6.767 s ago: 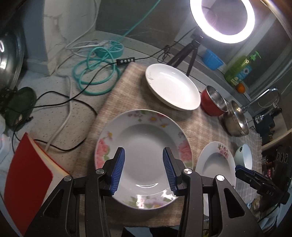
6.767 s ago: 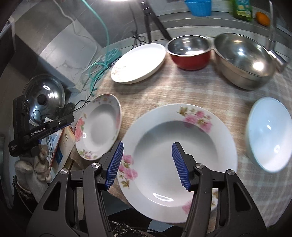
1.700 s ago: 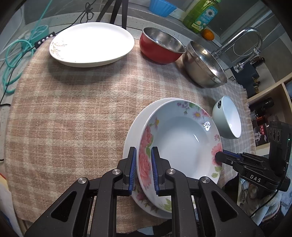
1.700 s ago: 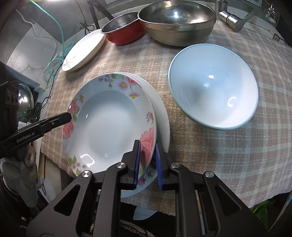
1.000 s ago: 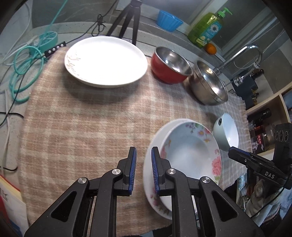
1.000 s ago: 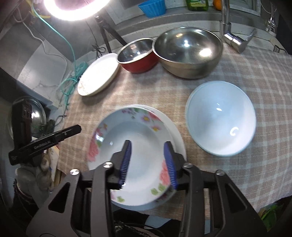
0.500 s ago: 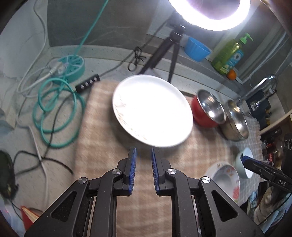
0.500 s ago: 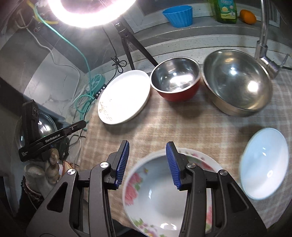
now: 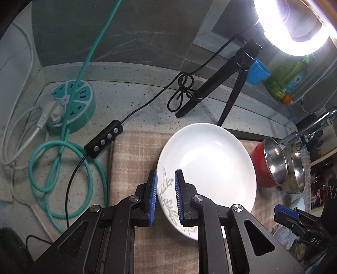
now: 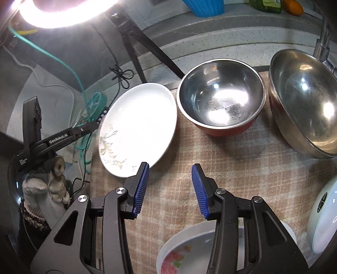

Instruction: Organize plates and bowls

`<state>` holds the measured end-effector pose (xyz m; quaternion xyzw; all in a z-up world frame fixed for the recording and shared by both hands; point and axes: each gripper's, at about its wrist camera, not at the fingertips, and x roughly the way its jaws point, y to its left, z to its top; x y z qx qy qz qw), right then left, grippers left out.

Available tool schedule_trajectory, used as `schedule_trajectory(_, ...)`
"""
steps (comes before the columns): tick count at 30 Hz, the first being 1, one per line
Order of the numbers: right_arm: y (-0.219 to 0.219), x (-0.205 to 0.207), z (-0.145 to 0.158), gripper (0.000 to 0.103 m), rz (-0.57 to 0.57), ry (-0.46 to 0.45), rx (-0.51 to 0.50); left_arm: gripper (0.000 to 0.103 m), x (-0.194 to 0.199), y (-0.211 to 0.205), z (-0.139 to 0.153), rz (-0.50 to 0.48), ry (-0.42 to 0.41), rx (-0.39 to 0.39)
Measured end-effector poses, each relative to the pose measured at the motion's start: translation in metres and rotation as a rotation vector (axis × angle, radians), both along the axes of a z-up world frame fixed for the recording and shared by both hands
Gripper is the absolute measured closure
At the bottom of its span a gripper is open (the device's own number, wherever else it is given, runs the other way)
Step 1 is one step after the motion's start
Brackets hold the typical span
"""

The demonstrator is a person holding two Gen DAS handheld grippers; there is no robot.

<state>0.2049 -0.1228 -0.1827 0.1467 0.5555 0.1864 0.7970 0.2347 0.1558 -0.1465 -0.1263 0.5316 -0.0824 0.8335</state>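
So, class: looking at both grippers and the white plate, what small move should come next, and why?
Probably ease the left gripper forward so its fingers straddle the white plate's near rim. The fingers are narrowly apart and lined up with the leaf-patterned edge, with nothing gripped. The right gripper hangs open above the cloth.

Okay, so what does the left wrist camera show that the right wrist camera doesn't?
Only the left wrist view shows the round teal power strip in full, with a white plug in it, the teal cable coil and the black inline switch. Only the right wrist view shows the insides of the red bowl and the steel bowl, plus the pale bowl. Both show the white plate on the checked cloth, the ring light and tripod. The left gripper is nearly closed around the plate's rim; the right gripper is open.
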Motion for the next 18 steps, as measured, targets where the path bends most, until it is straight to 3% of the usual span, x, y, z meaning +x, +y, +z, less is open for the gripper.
schedule_trajectory(9, 0.009, 0.018, -0.012, 0.060, -0.008, 0.031, 0.008, 0.088, 0.031, 0.002, -0.018, -0.007, 0.052, -0.039)
schedule_trajectory(14, 0.015, 0.026, -0.018, 0.076, -0.002, 0.051, 0.015, 0.088, 0.040, -0.001, -0.025, -0.017, 0.070, -0.042)
schedule_trajectory(18, 0.019, 0.028, -0.021, 0.080, 0.003, 0.044, -0.002, 0.088, 0.046, -0.003, -0.027, -0.026, 0.079, -0.035)
